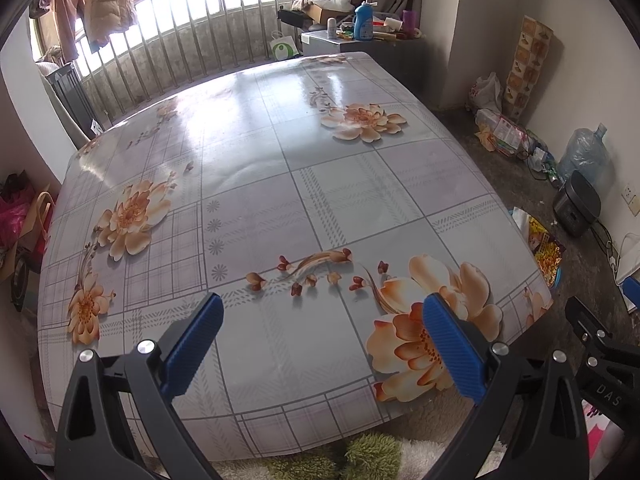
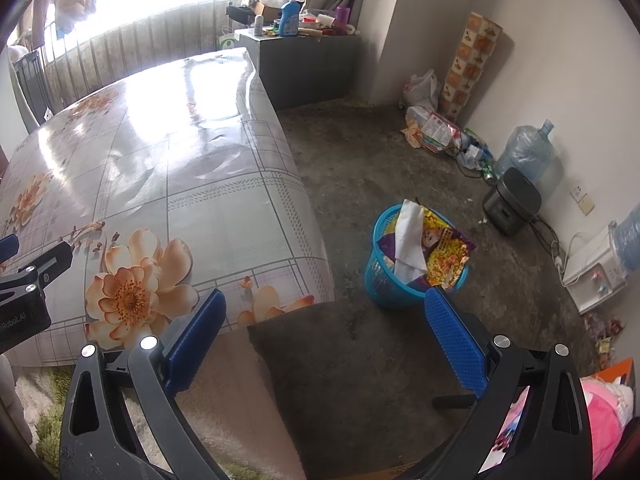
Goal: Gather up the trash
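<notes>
Right wrist view: our right gripper [image 2: 324, 320] has its jaws spread wide, nothing between them. Blue trash basket [image 2: 384, 284] sits on the floor at 1 o'clock, beside the counter [image 2: 208, 208], holding a snack wrapper [image 2: 444, 252] and white tissue [image 2: 408, 240]. Left gripper [image 1: 322, 328] also spread apart, over the floral counter.

Blue basket [image 2: 384, 284] on floor beside table, white paper [image 2: 408, 244] and snack wrapper [image 2: 444, 252] inside

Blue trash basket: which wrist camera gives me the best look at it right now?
Right wrist. The blue trash basket stands whole on the floor beside the table, with a white tissue and yellow wrapper inside. Left wrist catches only a sliver past the table's edge.
</notes>
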Demonstrator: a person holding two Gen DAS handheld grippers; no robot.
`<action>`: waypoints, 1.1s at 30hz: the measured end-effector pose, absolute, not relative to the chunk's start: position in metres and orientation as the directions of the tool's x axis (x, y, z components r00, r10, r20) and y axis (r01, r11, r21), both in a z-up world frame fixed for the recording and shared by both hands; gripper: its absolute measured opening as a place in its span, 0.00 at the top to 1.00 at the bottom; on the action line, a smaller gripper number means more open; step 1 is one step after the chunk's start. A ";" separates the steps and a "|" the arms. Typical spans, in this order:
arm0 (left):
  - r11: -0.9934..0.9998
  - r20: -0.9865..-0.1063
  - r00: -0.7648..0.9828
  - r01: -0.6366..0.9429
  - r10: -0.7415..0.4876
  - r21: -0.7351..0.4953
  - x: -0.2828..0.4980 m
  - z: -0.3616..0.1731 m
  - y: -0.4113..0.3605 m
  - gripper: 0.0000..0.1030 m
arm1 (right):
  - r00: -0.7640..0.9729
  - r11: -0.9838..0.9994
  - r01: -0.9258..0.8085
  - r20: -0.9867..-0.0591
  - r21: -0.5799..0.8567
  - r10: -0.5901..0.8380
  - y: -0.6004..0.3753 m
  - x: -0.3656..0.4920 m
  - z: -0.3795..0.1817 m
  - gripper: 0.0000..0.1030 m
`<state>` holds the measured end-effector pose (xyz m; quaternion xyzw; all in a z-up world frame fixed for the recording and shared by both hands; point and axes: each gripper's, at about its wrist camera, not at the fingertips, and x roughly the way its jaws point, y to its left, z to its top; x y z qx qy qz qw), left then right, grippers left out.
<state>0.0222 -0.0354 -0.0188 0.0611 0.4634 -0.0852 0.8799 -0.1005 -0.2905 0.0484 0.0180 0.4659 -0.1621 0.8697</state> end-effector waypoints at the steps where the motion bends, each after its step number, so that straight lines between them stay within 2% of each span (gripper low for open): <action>1: 0.978 -0.826 0.556 0.207 -0.094 0.029 0.022 -0.019 -0.035 0.05 | 0.514 0.947 0.298 -0.817 -0.118 -0.264 -0.291 -0.101 0.048 0.07; 33: 0.977 -0.828 0.553 0.213 -0.093 0.033 0.021 -0.020 -0.035 0.05 | 0.514 0.946 0.302 -0.817 -0.114 -0.263 -0.291 -0.100 0.049 0.07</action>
